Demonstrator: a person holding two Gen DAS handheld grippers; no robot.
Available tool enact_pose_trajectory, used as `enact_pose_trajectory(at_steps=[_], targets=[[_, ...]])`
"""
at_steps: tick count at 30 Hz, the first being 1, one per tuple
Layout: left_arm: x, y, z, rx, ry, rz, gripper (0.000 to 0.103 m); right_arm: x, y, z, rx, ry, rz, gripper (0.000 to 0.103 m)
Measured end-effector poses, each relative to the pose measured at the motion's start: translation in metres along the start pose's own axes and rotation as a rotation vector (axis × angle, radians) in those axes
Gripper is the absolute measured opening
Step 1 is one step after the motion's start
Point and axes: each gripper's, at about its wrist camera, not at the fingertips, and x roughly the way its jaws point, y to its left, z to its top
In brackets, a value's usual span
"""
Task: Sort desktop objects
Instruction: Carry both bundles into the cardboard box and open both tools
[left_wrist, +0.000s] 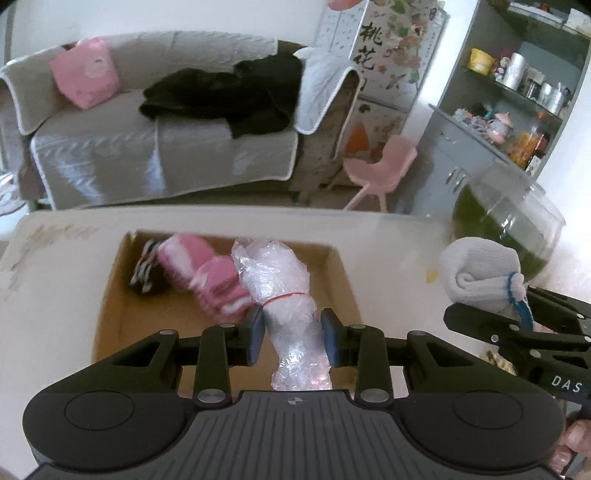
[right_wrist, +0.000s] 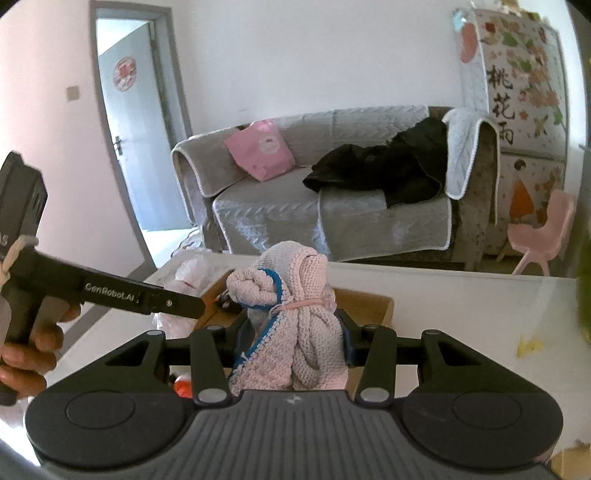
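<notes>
My left gripper (left_wrist: 292, 338) is shut on a clear plastic-wrap bundle (left_wrist: 275, 280) tied with a red band, held over an open cardboard box (left_wrist: 110, 317). Inside the box lie a pink-and-white knit item (left_wrist: 207, 273) and a black-and-white striped item (left_wrist: 146, 267). My right gripper (right_wrist: 293, 338) is shut on a rolled pale knit glove bundle (right_wrist: 295, 314) with blue trim and a pink band, held above the table to the right of the box. This bundle also shows in the left wrist view (left_wrist: 480, 273).
A glass fishbowl with green water (left_wrist: 506, 218) stands on the white table (left_wrist: 391, 258) at the far right. A yellow scrap (right_wrist: 530, 347) lies on the table. A grey sofa (left_wrist: 159, 147), a pink chair (left_wrist: 380, 166) and a shelf unit (left_wrist: 517, 92) stand beyond.
</notes>
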Motion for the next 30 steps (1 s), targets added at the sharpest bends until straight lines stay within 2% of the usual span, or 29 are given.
enact_pose_trajectory(at_steps=[12, 21, 25, 30], targets=[[0.056, 0.004, 0.033, 0.071, 0.032, 0.025, 0.04, 0.037, -0.033, 0.009, 0.045, 0.053, 0.024, 0.043], [0.106, 0.011, 0.045, 0.057, 0.077, -0.006, 0.04, 0.072, -0.045, 0.007, 0.084, 0.121, 0.05, 0.043], [0.132, 0.011, 0.045, 0.029, 0.098, -0.035, 0.04, 0.089, -0.053, 0.003, 0.108, 0.15, 0.054, 0.043], [0.164, 0.015, 0.041, 0.02, 0.13, -0.034, 0.04, 0.111, -0.065, -0.003, 0.162, 0.183, 0.059, 0.043]])
